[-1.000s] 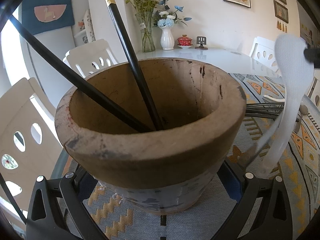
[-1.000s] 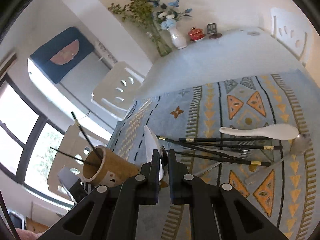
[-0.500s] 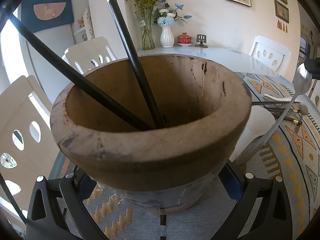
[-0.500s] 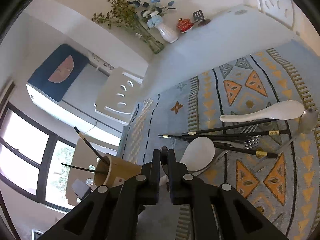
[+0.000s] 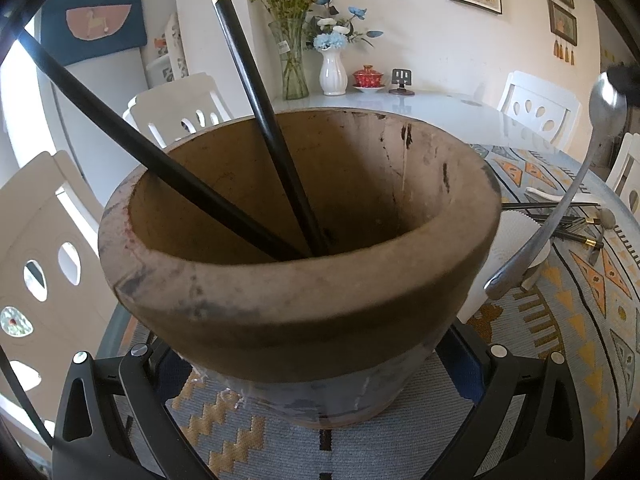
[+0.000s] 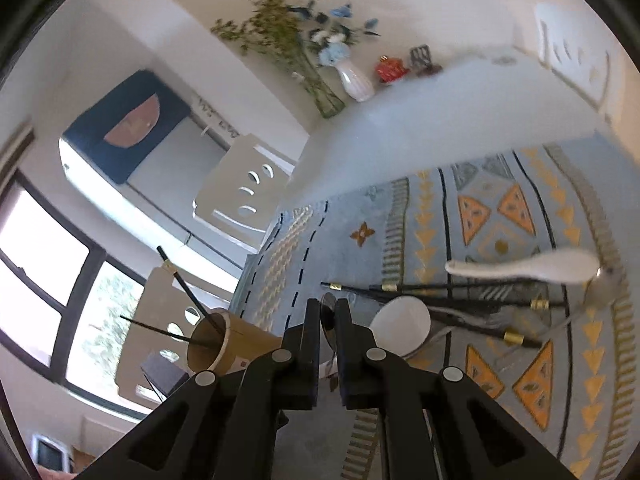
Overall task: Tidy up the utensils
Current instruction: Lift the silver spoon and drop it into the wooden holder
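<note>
A worn brown clay pot [image 5: 312, 292] fills the left wrist view, with my left gripper [image 5: 320, 384] shut on its base. Two black chopsticks [image 5: 260, 100] lean inside it. To the pot's right a metal spoon [image 5: 560, 208] hangs bowl up and handle down, above the mat. My right gripper [image 6: 328, 304] is shut on that spoon's bowl [image 6: 329, 316]. A white ceramic spoon [image 6: 400, 326] lies on the mat just past the right fingers. In the right wrist view the pot [image 6: 224, 344] is lower left of the gripper.
On the patterned blue mat [image 6: 500, 220] lie several black chopsticks [image 6: 440, 292], a second white spoon [image 6: 532, 268] and another metal utensil [image 6: 604, 284]. Flower vases [image 5: 332, 68] stand at the table's far end. White chairs [image 5: 176, 108] ring the table.
The white spoon left the right gripper and now lies on the mat behind the pot. The metal spoon stays in the right jaws and has risen a little. The pot has not moved.
</note>
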A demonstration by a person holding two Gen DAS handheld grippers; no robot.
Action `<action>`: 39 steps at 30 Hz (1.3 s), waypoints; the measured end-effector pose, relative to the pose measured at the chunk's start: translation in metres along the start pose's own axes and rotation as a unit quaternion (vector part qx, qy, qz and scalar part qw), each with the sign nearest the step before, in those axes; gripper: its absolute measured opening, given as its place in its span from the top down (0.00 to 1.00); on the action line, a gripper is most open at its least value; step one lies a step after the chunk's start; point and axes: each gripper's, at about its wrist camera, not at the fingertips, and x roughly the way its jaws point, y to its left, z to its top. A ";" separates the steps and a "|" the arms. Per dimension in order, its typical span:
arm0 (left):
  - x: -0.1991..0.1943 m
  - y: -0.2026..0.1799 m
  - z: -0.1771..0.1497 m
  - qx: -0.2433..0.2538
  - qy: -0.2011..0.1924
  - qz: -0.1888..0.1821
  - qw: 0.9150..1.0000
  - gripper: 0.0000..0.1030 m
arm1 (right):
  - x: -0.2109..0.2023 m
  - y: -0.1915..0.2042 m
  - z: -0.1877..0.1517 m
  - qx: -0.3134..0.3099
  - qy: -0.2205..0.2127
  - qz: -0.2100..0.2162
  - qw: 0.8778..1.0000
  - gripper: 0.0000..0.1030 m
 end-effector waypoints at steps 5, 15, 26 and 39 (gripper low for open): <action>0.000 0.000 0.000 0.000 0.000 0.000 1.000 0.01 | -0.005 0.020 0.007 -0.032 -0.004 -0.003 0.999 0.94; -0.001 -0.002 -0.002 -0.001 -0.002 -0.003 1.000 0.01 | -0.030 0.057 0.031 -0.067 -0.043 0.012 0.997 0.94; -0.004 0.000 -0.004 -0.010 -0.004 -0.005 1.000 0.01 | -0.052 0.114 0.061 -0.116 -0.076 0.057 0.989 0.94; -0.006 0.003 -0.004 -0.008 -0.008 -0.003 1.000 0.01 | -0.008 0.163 0.044 -0.191 -0.018 0.066 0.979 0.94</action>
